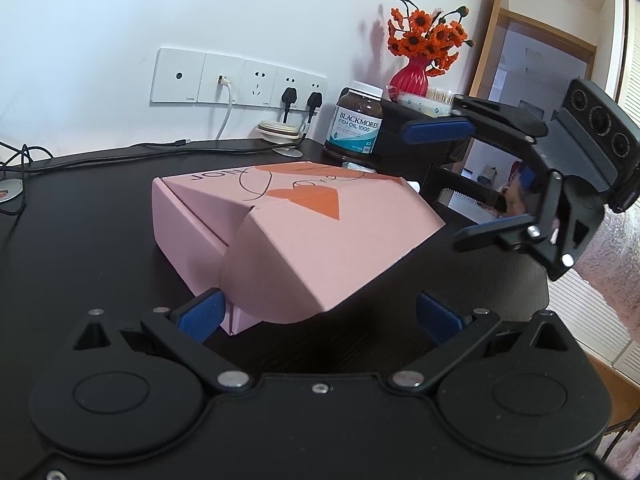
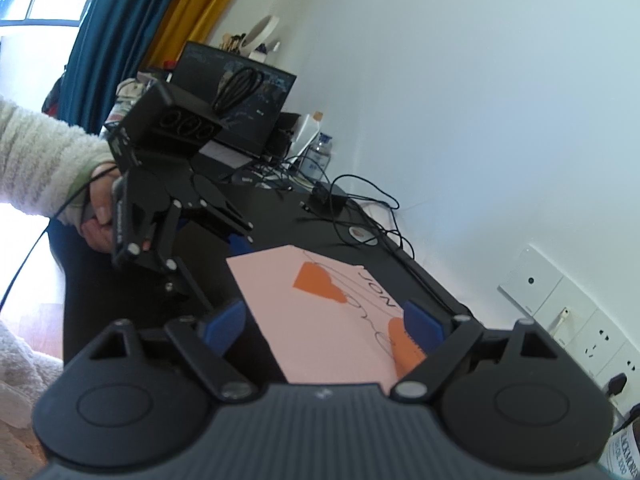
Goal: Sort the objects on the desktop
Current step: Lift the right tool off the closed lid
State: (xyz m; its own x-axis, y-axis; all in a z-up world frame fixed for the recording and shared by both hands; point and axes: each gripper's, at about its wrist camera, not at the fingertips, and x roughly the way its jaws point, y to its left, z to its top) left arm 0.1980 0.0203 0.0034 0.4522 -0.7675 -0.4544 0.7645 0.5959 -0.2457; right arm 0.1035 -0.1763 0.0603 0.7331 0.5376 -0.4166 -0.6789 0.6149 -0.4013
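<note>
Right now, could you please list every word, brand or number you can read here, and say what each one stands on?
"BLACKMORES" and "FISH OIL 1000": label of the brown supplement bottle.
"JOY": lid of the pink cardboard box, beside its orange shapes.
The line scrawl across that lid: not readable as words.
Small marks on the wall socket panel: too small to read.
Lettering on the laptop screen: blurred.

Left wrist view looks forward and slightly down, close over the pink box [image 1: 304,240]; right wrist view faces it from the opposite side, seemingly tilted — both share the box and black desk [image 1: 92,216].
</note>
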